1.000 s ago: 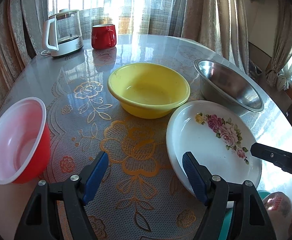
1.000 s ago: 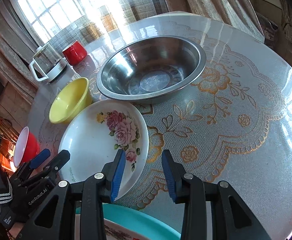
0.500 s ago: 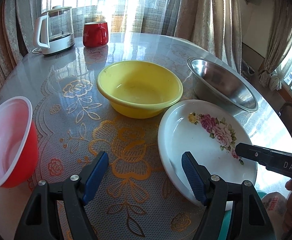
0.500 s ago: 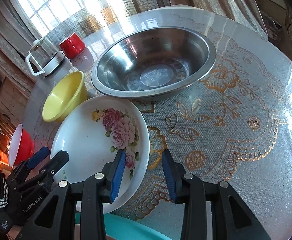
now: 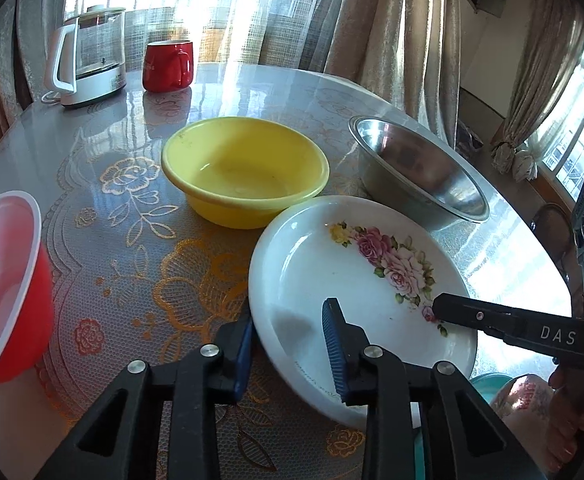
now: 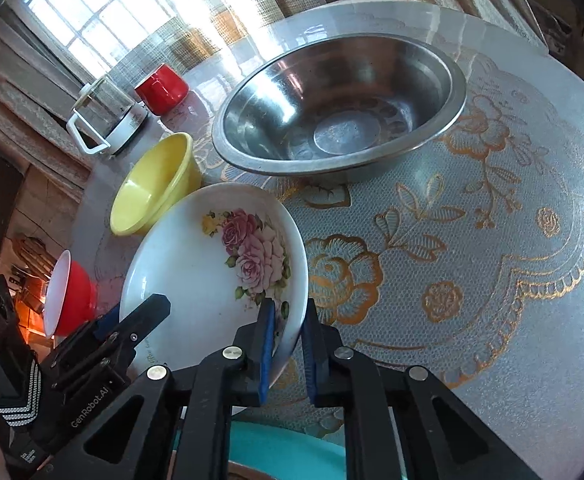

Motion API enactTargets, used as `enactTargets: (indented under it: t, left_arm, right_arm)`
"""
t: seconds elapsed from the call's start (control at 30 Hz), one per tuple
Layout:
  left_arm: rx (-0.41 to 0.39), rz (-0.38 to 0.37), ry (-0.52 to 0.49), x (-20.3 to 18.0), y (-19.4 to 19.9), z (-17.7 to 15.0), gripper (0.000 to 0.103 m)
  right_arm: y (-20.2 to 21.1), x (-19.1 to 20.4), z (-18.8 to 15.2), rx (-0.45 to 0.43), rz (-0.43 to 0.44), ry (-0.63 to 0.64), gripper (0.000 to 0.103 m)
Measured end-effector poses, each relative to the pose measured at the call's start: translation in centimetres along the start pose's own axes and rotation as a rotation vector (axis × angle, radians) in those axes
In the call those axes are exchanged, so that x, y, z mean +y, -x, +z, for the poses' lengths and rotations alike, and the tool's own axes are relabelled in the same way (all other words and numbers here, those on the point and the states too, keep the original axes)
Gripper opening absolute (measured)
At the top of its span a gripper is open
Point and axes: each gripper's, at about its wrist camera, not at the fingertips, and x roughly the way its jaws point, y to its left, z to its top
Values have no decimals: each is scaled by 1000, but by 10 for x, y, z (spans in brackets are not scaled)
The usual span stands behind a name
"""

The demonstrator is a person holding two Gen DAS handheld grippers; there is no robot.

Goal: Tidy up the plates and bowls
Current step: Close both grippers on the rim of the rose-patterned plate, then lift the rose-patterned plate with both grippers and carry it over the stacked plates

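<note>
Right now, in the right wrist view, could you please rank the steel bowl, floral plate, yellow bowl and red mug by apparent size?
1. steel bowl
2. floral plate, though it is nearer the camera, so the gap is unsure
3. yellow bowl
4. red mug, farthest away

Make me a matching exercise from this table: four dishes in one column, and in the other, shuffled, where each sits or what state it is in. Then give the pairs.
Things:
1. floral plate
2. yellow bowl
3. steel bowl
4. red mug

Places or states:
A. beside the glass kettle at the far edge of the table
B. rim clamped between gripper pads
C. largest, bare metal, empty
D. between the red-and-white bowl and the steel bowl

Pairs: 1-B, 2-D, 3-C, 4-A
</note>
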Motion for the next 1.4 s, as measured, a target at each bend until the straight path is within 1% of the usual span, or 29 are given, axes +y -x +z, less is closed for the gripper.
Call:
enactTargets:
  t: [0.13, 0.23, 0.37, 0.47, 0.6, 0.73, 0.93, 1.17, 1.4]
  left_arm:
    - [1, -12, -1, 1, 1, 0, 29]
    - [-6, -6, -16, -1, 3, -2, 27]
    - [-45, -7, -52, -4, 12, -4, 27]
    - [-73, -7, -71, -7, 19, -6, 27]
    - [-92, -24, -65, -6, 27, -8, 27]
    - [-129, -22, -73, -10, 39, -10, 27]
    - [-186, -47, -80, -16, 58, -12, 27]
    - [-242, -56, -126, -35, 78, -18, 27]
    - [-242, -70, -159, -49, 91, -37, 27]
  right_arm:
    - [0, 0, -1, -8, 6, -8, 13]
    - [2, 3, -1, -21, -18, 6, 13]
    - [12, 0, -6, -41, 9, -14, 13]
    - [20, -1, -10, -60, 9, -10, 13]
    - [27, -2, -15, -72, 24, -21, 13]
    - [34, 1, -19, -90, 37, -25, 13]
    - [51, 4, -26, -131, 47, -31, 13]
    - [77, 1, -42, -179, 54, -49, 14]
    - [101, -6, -67, -211, 42, -68, 14]
